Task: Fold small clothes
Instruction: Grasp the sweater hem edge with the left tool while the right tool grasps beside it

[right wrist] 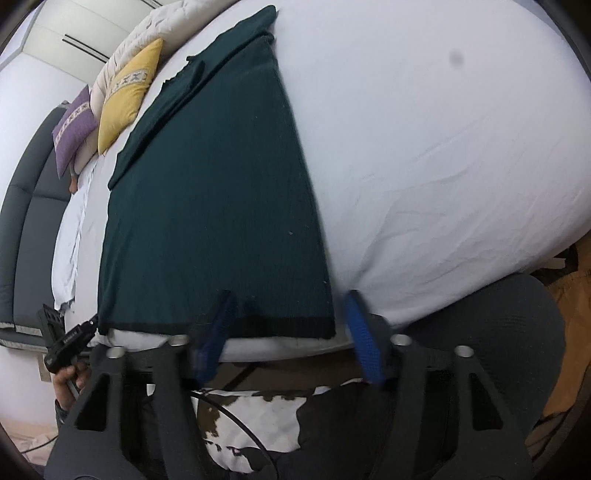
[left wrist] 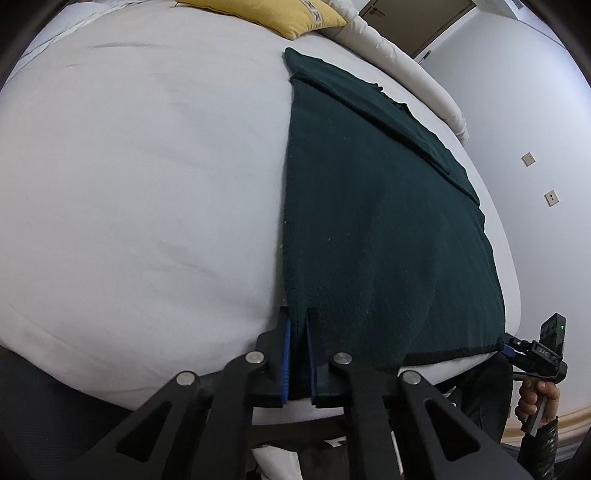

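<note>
A dark green knitted garment [left wrist: 380, 221] lies flat on the white bed [left wrist: 147, 184], with a folded strip along its far side. My left gripper [left wrist: 298, 314] is shut on the garment's near left hem corner, the cloth pinched between its blue pads [left wrist: 286, 350]. In the right wrist view the garment [right wrist: 214, 206] fills the middle. My right gripper [right wrist: 290, 306] stands open astride the near right hem corner: one blurred blue pad [right wrist: 216, 332] over the cloth, the other [right wrist: 364, 343] just past its edge. Each view also shows the other gripper: the right gripper [left wrist: 517, 343] and the left gripper [right wrist: 88, 325], each held by a hand.
A yellow pillow [right wrist: 127, 96], a purple pillow [right wrist: 72, 125] and a cream duvet [right wrist: 147, 33] lie at the head of the bed beside a grey headboard [right wrist: 26, 229]. A grey rounded chair back [right wrist: 517, 332] stands at the near right. A cow-patterned surface [right wrist: 258, 417] lies below the bed's edge.
</note>
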